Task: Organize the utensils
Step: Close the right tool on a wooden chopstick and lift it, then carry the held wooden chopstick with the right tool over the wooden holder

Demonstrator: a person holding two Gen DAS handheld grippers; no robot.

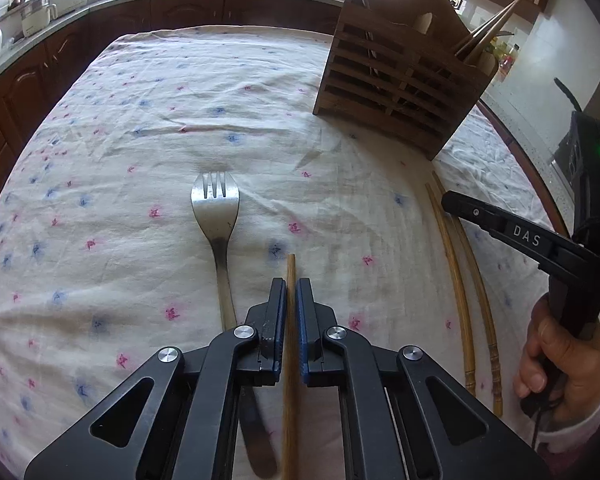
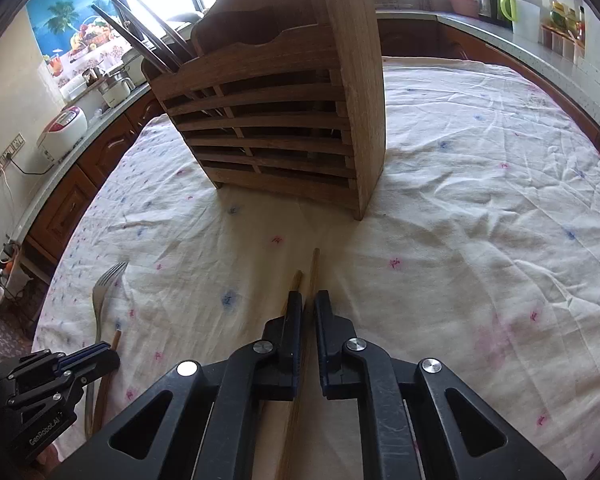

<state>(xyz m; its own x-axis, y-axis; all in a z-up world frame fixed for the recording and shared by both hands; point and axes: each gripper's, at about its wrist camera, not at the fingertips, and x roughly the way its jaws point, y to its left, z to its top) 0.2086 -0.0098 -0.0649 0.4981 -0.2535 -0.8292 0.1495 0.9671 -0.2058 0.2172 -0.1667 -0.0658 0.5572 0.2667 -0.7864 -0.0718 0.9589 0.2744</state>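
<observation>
My left gripper (image 1: 291, 286) is shut on a single wooden chopstick (image 1: 290, 268) that points away from me over the cloth. A metal fork (image 1: 216, 216) lies just left of it, tines away. My right gripper (image 2: 309, 298) is shut on one chopstick (image 2: 313, 268) of a pair; the second chopstick (image 2: 297, 278) lies against the outside of its left finger. In the left wrist view the same pair of chopsticks (image 1: 458, 280) runs along the right, with the right gripper (image 1: 449, 202) over it. The slatted wooden utensil holder (image 2: 276, 120) stands upright ahead, with several chopsticks in it.
A flowered white tablecloth (image 2: 480, 200) covers the table. A hand (image 1: 560, 364) grips the right tool's handle. The left gripper (image 2: 108, 350) shows at the right view's lower left, beside the fork (image 2: 104, 292). Kitchen counters with pots and a rice cooker (image 2: 62, 132) ring the table.
</observation>
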